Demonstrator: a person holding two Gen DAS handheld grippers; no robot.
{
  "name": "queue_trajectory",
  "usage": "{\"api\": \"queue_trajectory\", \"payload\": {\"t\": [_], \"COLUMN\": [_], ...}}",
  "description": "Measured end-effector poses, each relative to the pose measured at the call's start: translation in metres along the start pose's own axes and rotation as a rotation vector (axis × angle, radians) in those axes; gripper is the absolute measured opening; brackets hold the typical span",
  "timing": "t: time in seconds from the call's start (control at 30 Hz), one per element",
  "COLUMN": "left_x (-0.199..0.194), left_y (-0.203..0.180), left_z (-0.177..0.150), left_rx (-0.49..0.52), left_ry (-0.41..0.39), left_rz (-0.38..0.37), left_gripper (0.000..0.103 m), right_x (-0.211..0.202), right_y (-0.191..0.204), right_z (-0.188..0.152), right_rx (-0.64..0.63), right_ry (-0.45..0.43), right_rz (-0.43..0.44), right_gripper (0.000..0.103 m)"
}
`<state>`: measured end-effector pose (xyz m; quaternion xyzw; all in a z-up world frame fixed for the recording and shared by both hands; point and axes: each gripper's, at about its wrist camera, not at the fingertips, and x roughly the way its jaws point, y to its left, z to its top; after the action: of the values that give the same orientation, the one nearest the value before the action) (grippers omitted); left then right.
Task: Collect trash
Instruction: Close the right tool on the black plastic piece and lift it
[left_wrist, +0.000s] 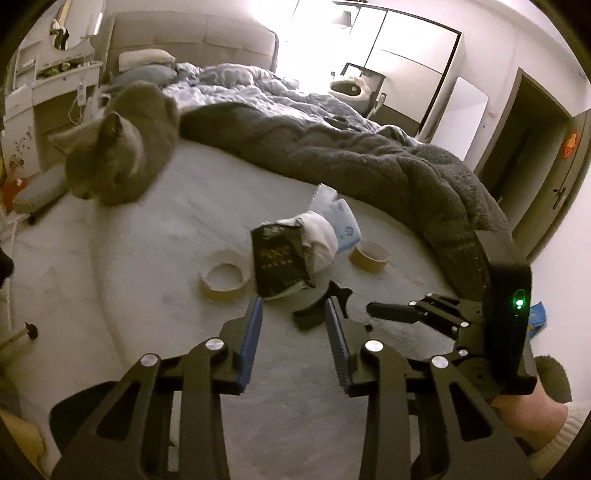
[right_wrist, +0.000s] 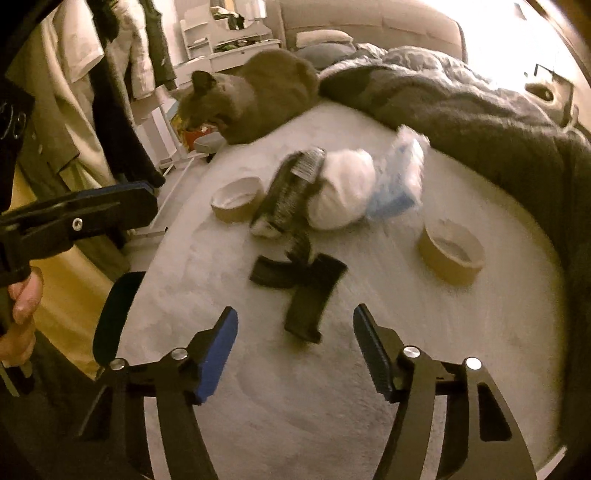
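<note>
1. My left tongs (left_wrist: 293, 306) hang spread over the pale bed (left_wrist: 147, 229), nothing between the pads, pointing at the black packet (left_wrist: 277, 258).
2. My right tongs (right_wrist: 295, 321) are spread wider, empty, above the black wrapper (right_wrist: 306, 291) near the bed's front edge.
3. Trash pile mid-bed: white wad (right_wrist: 343, 188), blue pack (right_wrist: 399, 177), with two tape rolls (right_wrist: 236, 199) flanking it.
4. Grey cat (left_wrist: 129, 147) lies at the bed's far left edge, beside the dark blanket (left_wrist: 369, 155).

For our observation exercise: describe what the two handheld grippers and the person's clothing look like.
Both the left gripper and right gripper have black angular linkage arms, silver pivot bolts and blue ribbed pads. The right one's body carries a green light. A cream knit cuff shows at one wrist.
</note>
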<state>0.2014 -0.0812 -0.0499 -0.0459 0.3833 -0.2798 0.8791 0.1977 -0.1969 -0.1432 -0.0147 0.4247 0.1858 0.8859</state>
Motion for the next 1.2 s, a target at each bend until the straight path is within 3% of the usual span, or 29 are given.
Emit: {"api": "queue_trajectory", "payload": {"t": [0.47,1.2], "left_x": [0.042,0.081], "left_y": [-0.026,-0.041], "left_z": [-0.001,0.001], "left_rx": [-0.026,-0.025], "left_ry": [0.06,0.103], "left_rz": [-0.053,-0.035], "left_gripper": [0.029,0.024], "right_x": [0.005,0.006], "right_y": [-0.011,-0.019], "right_z": [-0.004,-0.012], "right_rx": [0.035,0.074], "right_ry": [-0.021,-0.031], "right_rz": [0.057,0.097], "right_gripper": [0.051,0.05]}}
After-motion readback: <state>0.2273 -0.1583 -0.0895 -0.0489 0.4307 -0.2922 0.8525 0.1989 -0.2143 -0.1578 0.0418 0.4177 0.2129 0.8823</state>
